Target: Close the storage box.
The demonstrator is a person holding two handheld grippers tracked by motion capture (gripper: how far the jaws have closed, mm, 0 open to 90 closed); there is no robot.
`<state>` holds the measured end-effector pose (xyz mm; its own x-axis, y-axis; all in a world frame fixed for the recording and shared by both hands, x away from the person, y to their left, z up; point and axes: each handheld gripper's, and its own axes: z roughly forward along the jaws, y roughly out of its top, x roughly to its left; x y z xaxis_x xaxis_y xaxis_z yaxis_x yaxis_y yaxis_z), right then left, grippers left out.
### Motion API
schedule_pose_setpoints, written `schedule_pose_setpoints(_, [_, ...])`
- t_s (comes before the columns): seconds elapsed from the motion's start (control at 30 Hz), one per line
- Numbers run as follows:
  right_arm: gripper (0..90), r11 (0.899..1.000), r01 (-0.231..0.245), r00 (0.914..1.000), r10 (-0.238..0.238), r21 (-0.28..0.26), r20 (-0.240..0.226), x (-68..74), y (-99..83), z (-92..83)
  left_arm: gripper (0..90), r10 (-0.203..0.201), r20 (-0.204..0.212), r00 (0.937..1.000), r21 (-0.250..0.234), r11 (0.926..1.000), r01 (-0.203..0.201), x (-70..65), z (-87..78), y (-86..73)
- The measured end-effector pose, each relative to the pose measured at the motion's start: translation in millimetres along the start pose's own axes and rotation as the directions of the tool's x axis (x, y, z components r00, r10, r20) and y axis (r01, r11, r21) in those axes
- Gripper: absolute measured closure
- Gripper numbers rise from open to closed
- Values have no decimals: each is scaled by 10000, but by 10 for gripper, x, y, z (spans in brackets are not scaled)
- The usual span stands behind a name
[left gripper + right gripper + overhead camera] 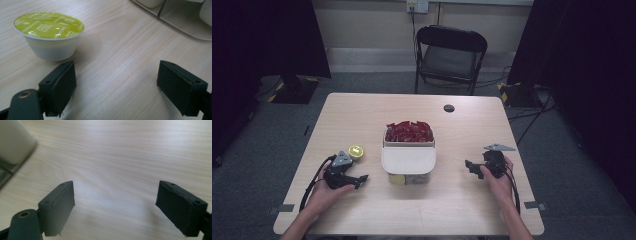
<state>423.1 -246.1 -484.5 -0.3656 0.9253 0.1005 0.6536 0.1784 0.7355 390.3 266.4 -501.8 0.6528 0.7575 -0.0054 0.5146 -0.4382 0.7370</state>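
Pale wood table (pixel 452 200) carries a white box (pixel 408 160) with red sachets (pixel 409 131) at its centre, and the yellow-lidded coffee capsule (pixel 355 151) stands at about nine o'clock from that box, upright and apart from it. Your left gripper (pixel 360 178) rests with jaws wide apart and nothing between them, the capsule (pixel 49 35) just beside at its eleven o'clock, while your right gripper (pixel 469 166) at three o'clock of the box is also wide and empty over bare wood. If you close the left one from this angle, I think one pad can push the light capsule and tip it over, because it is not between the jaws.
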Motion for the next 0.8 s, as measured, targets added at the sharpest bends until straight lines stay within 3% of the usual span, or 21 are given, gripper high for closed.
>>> schedule_pose_setpoints(0.3, [142,9991,18,9983,-42,419,575,-45,-68,63,153,-3,0,10000,-2,10000,3,0,0,0])
schedule_pose_setpoints(0.43, [123,9988,339,9914,-382,357,1254,0,-83,111,153,-71,-2,10000,-64,10000,71,-2,-2,-8])
schedule_pose_setpoints(0.53, [102,9996,250,9907,-262,109,1332,17,-100,134,153,-33,-42,10000,10,10000,33,1,-10,-9])
schedule_pose_setpoints(0.8, [99,9997,207,9900,-219,100,1395,23,-102,136,153,-43,-34,10000,-1,10000,43,1,-9,-9])
